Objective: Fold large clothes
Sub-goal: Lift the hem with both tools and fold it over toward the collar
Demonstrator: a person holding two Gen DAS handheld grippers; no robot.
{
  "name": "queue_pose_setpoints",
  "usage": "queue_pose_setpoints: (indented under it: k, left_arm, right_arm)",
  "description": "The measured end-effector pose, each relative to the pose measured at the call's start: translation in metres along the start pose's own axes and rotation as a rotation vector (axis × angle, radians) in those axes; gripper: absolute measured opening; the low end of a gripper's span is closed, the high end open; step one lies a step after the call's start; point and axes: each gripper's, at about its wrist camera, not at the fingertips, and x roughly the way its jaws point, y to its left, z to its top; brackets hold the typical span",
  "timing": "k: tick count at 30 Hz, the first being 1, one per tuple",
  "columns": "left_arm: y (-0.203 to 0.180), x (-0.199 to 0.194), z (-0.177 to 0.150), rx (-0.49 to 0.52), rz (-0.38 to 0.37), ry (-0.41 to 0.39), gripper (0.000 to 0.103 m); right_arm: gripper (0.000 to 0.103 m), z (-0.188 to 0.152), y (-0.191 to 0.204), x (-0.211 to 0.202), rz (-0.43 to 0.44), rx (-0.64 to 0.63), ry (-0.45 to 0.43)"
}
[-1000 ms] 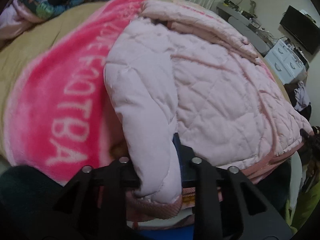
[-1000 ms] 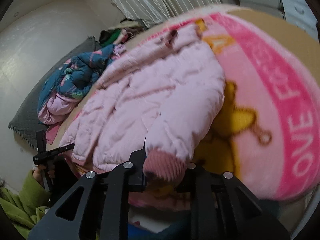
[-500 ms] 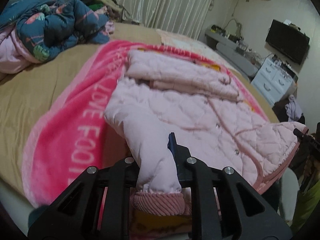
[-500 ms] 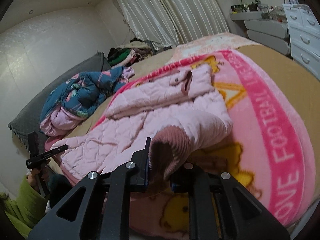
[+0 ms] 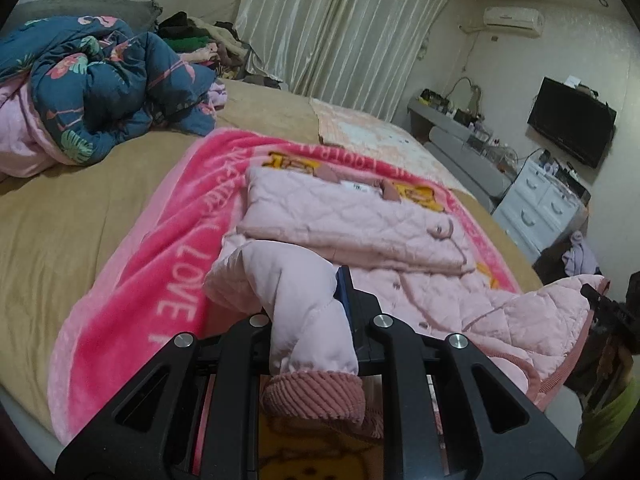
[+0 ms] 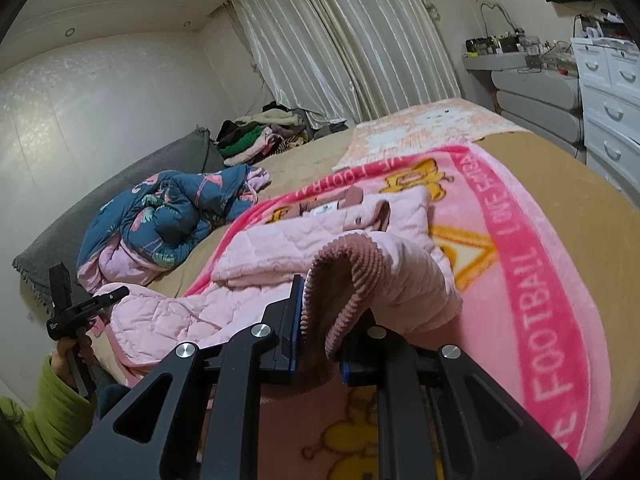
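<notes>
The left tool (image 5: pixel 310 312) is clamped on one sleeve just above its ribbed cuff (image 5: pixel 314 398), with the pink quilted jacket (image 5: pixel 360 220) spread on the pink blanket (image 5: pixel 132 304) toward twelve o'clock. The right tool (image 6: pixel 320 320) pinches the other cuff (image 6: pixel 344 276) at the jacket's three o'clock side. The padding looks soft, light and bulky, so I judge the firmer cuffs the surest hold.

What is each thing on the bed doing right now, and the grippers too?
Pale pink quilted jacket: partly folded, sleeves lifted.
Left gripper: shut on a sleeve.
Right gripper: shut on a ribbed cuff.
Bright pink fleece blanket: spread flat.
Navy flowered quilt: bunched up.
Cream curtains: drawn closed.
</notes>
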Motion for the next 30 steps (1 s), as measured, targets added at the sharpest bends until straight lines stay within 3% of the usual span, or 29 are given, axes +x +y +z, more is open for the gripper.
queue_pose_setpoints:
  k: [17,30]
  left_arm:
    - [-0.004,0.010,0.060,-0.033,-0.014,-0.047,0.010]
    - [-0.007,0.033,0.103,-0.031,0.031,-0.078,0.010]
  right_arm:
    - [0.013,0.062,0.008,0.021,-0.039,-0.012,-0.058]
    - [0.013,0.111,0.005,0.048,-0.078,-0.007,-0.080]
